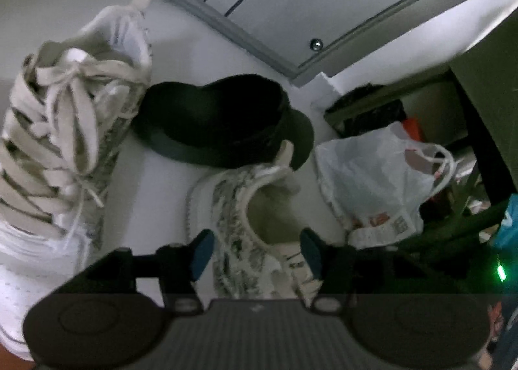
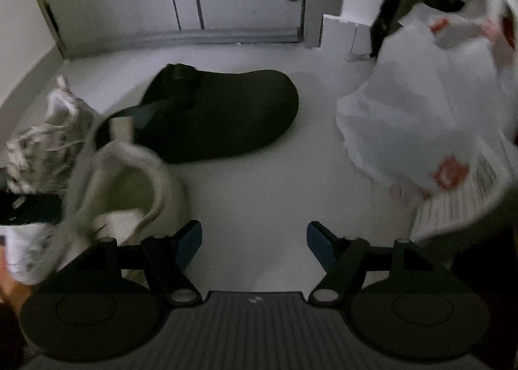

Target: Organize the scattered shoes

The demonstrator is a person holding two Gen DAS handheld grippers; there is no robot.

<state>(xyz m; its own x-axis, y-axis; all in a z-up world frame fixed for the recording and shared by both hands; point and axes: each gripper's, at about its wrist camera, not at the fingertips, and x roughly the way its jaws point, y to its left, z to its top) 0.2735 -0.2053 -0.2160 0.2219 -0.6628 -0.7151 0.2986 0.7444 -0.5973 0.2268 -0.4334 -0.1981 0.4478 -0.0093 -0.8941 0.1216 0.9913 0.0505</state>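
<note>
My left gripper (image 1: 257,252) jaws wide, straddling patterned sneaker (image 1: 246,224) heel, black clog (image 1: 223,124) just beyond, plastic bag (image 1: 372,175) right, my right gripper (image 2: 254,242) wide open, empty.

Occlusions and blur, both wrist views.
My left gripper (image 1: 255,252) hides the patterned sneaker's (image 1: 241,208) toe; the laced sneaker (image 1: 55,143) runs off the left edge. Right view: plastic bag (image 2: 427,117) smeared, print unreadable; I can't resolve the black shoe's (image 2: 213,114) detail.
</note>
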